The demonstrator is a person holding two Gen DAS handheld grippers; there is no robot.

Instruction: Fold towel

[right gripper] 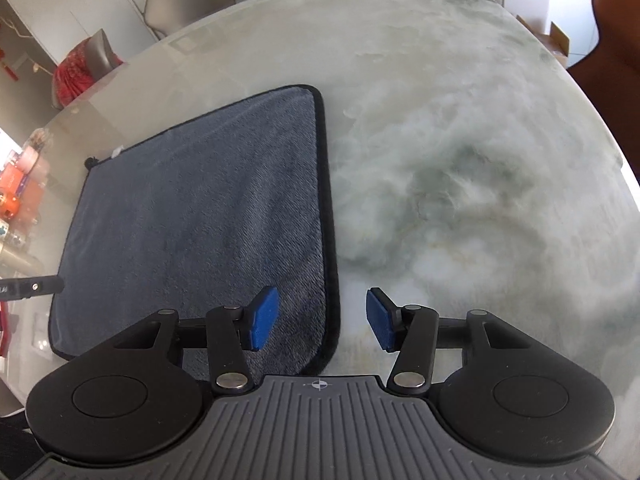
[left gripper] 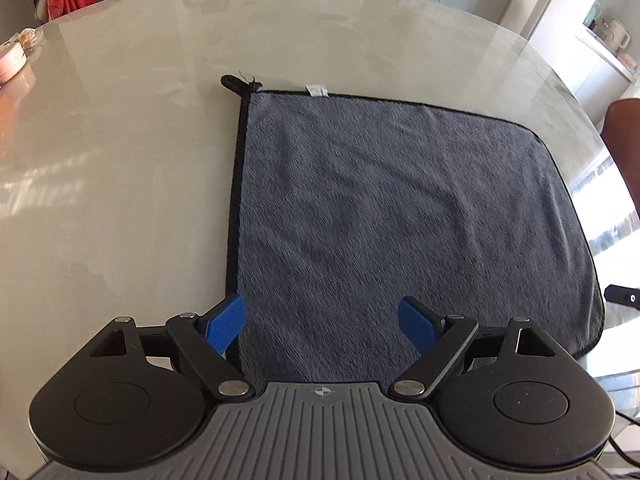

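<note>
A grey plush towel (left gripper: 400, 208) with a black hem lies flat on the round marble table (left gripper: 120, 168); a white label and a black loop mark its far edge. My left gripper (left gripper: 322, 320) hovers open over the towel's near left corner, blue pads wide apart, nothing between them. In the right wrist view the same towel (right gripper: 200, 208) fills the left half. My right gripper (right gripper: 322, 318) stands open above the towel's near right corner, its left pad over the cloth and its right pad over bare marble; the black hem runs between them, untouched.
Chairs stand around the far side of the table (right gripper: 460, 160), one with a red cloth (right gripper: 76, 72) on it. A brown chair (right gripper: 604, 52) is at the right. Small items (left gripper: 16, 60) lie at the table's far left rim.
</note>
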